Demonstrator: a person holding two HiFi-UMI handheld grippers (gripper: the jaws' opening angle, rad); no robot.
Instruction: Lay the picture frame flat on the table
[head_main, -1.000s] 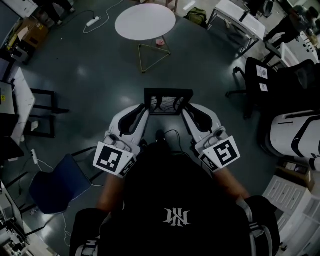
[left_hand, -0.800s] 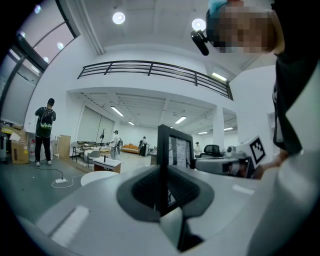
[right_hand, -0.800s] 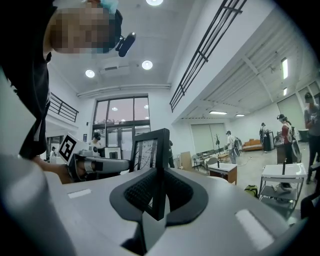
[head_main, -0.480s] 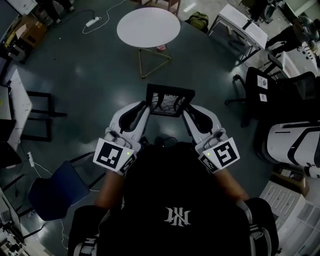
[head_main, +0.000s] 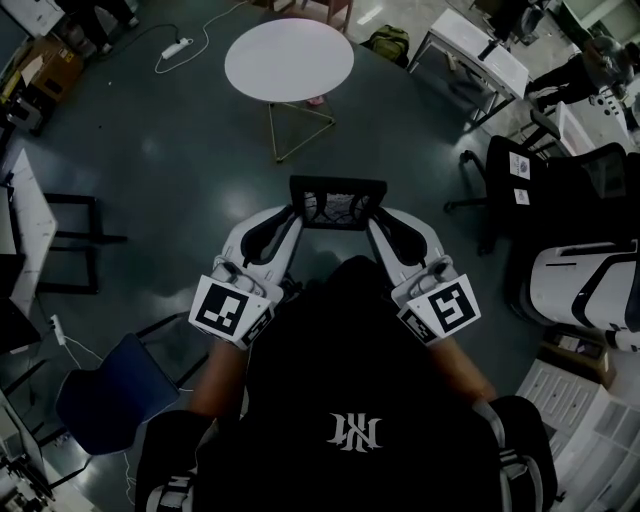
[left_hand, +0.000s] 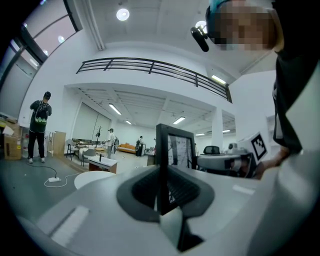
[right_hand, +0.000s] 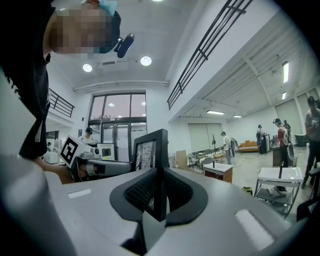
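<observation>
A black picture frame (head_main: 337, 204) hangs in the air in front of the person, held upright between both grippers. My left gripper (head_main: 291, 214) is shut on the frame's left edge (left_hand: 162, 165). My right gripper (head_main: 374, 216) is shut on the frame's right edge (right_hand: 161, 170). In the left gripper view the glass with a sketch-like picture (left_hand: 180, 150) shows. The round white table (head_main: 289, 59) stands on the floor some way ahead, apart from the frame.
Black office chairs (head_main: 515, 165) and white desks (head_main: 470, 40) stand to the right, a blue chair (head_main: 115, 380) at lower left, black racks (head_main: 70, 235) to the left. A power strip (head_main: 178, 46) with cable lies on the dark floor. People stand far off (left_hand: 39, 125).
The head view has shifted slightly: the round table now sits a little further left and up. The frame stays gripped on both sides.
</observation>
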